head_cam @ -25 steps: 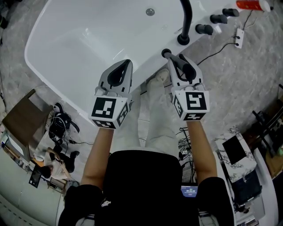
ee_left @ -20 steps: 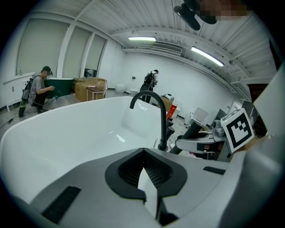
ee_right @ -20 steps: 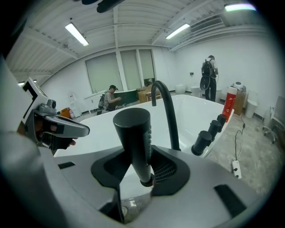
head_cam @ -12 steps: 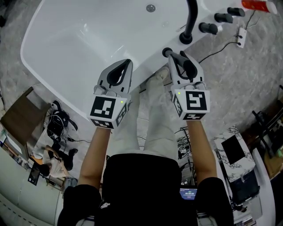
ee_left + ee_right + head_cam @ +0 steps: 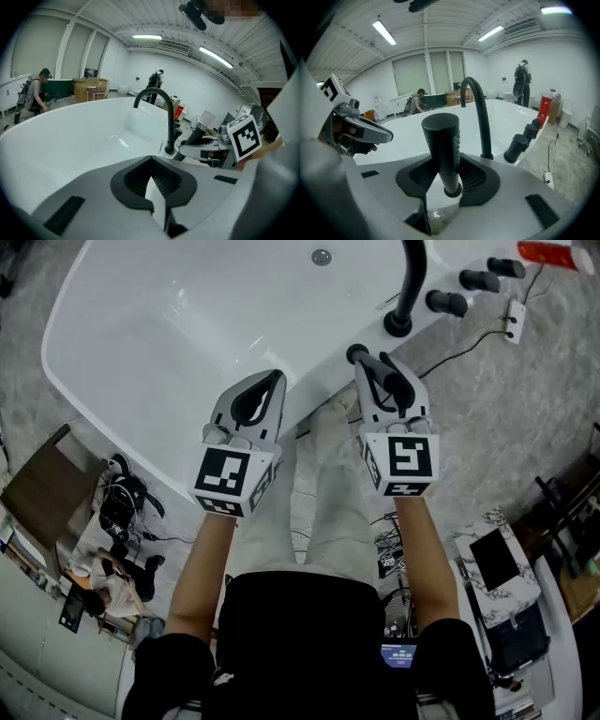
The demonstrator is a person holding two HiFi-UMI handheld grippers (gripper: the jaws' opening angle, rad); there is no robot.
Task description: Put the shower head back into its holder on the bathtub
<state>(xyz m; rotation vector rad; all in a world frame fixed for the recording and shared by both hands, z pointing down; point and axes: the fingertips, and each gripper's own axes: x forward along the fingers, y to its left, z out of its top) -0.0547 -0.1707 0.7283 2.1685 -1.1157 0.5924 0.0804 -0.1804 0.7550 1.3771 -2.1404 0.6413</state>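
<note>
My right gripper [image 5: 373, 367] is shut on the black shower head [image 5: 382, 379], a thick cylindrical handle whose tip [image 5: 356, 354] hangs just over the near rim of the white bathtub [image 5: 187, 381]. In the right gripper view the shower head [image 5: 443, 150] stands upright between the jaws of the right gripper [image 5: 447, 183]. The black curved faucet [image 5: 401, 296] rises from the rim just beyond it. I cannot make out the holder itself. My left gripper [image 5: 265, 382] is shut with nothing in it, over the tub's near rim to the left.
Three black knobs [image 5: 448, 303] line the rim right of the faucet. A power strip [image 5: 509, 317] with its cable and a red object [image 5: 539, 251] lie on the floor beyond. Cables and clutter [image 5: 127, 512] sit at the left. People work in the background.
Both grippers have sunk slightly toward the tub rim. The shower head stays in the right gripper.
</note>
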